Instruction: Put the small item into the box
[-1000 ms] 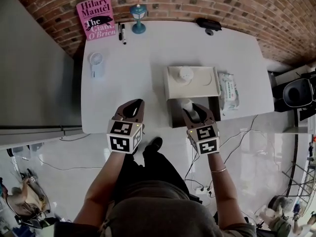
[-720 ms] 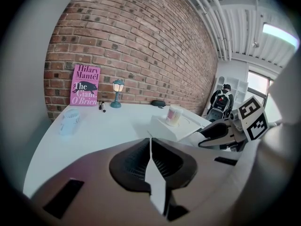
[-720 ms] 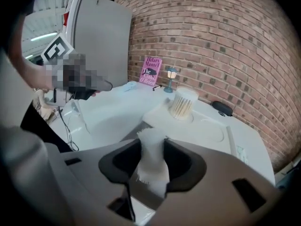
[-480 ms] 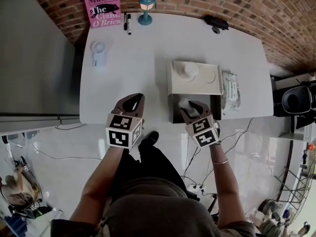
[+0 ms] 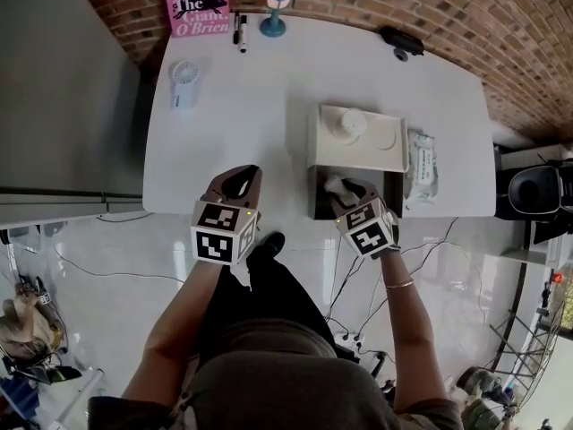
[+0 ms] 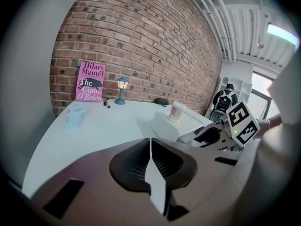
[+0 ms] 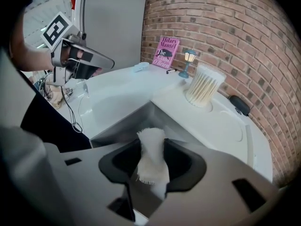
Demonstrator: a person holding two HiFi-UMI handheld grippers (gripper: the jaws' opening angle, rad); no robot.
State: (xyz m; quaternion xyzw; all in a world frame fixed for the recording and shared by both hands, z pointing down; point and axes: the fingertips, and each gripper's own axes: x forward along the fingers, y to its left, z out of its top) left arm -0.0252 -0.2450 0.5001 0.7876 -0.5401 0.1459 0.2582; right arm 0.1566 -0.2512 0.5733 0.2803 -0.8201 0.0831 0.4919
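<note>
Held: cloth (image 7: 153, 161) clamped in right gripper (image 5: 344, 188) over open box (image 7: 123, 122); release not yet done. The left gripper (image 6: 150, 155) is empty, jaws together.

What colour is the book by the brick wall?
The book is pink; the left gripper view shows it best.

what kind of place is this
Likely an office or studio workspace: a bare brick wall, a white table, and a book and small lamp at its far edge.

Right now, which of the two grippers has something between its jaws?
The right gripper: its jaws pinch a small white cloth piece, while the left gripper has its jaws shut together, empty.
</note>
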